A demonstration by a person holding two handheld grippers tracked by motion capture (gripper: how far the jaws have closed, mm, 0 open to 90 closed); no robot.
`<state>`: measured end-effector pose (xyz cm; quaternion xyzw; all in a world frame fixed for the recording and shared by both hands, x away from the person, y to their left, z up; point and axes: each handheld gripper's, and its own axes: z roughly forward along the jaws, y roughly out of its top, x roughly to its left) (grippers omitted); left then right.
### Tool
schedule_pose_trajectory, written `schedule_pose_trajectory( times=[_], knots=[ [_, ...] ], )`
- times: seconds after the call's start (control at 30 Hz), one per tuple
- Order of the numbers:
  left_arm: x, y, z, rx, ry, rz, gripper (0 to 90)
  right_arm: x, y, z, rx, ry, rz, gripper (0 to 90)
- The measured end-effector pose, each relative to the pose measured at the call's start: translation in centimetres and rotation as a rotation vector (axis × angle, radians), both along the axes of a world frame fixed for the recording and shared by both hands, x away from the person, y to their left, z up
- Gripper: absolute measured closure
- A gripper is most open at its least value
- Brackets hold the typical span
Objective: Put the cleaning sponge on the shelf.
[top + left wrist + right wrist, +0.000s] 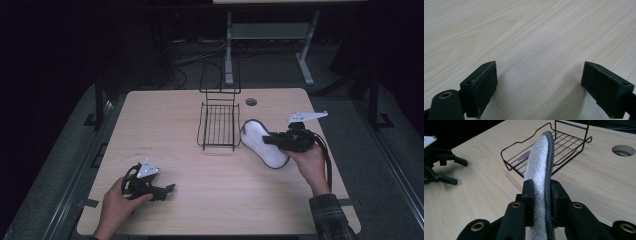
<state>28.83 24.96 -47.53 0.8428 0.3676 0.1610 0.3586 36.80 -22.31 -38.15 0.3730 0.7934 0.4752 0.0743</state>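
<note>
Table (165, 125) bearing a wire rack (218, 126), with an insole (261, 142) just beside it.
The right gripper (542, 192) is clamping the insole edge-up near the rack; the left gripper (539, 85) is resting wide open on bare wood.

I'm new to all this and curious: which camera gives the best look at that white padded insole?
The high view: the insole shows its whole white face and dark rim, beside the wire rack. The right gripper view sees the insole edge-on, clamped in the right tongs. The left gripper view looks at bare table between open left tongs.
</note>
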Motion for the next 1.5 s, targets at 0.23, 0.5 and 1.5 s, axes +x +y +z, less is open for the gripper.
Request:
schedule_pose_trajectory(
  times=[0.23,0.5,1.5],
  knots=[
    [0.0,0.0,0.0,0.0,0.0,0.0,12.6,1.5,1.3,0.5,0.011,-0.003,-0.001,75.7],
    [0.0,0.0,0.0,-0.001,0.0,0.001,12.6,3.2,3.0,1.2,0.017,-0.014,0.011,75.7],
    [0.0,0.0,0.0,-0.002,-0.001,0.0,12.6,8.8,9.1,1.7,0.037,0.002,0.03,75.5]
  ],
)
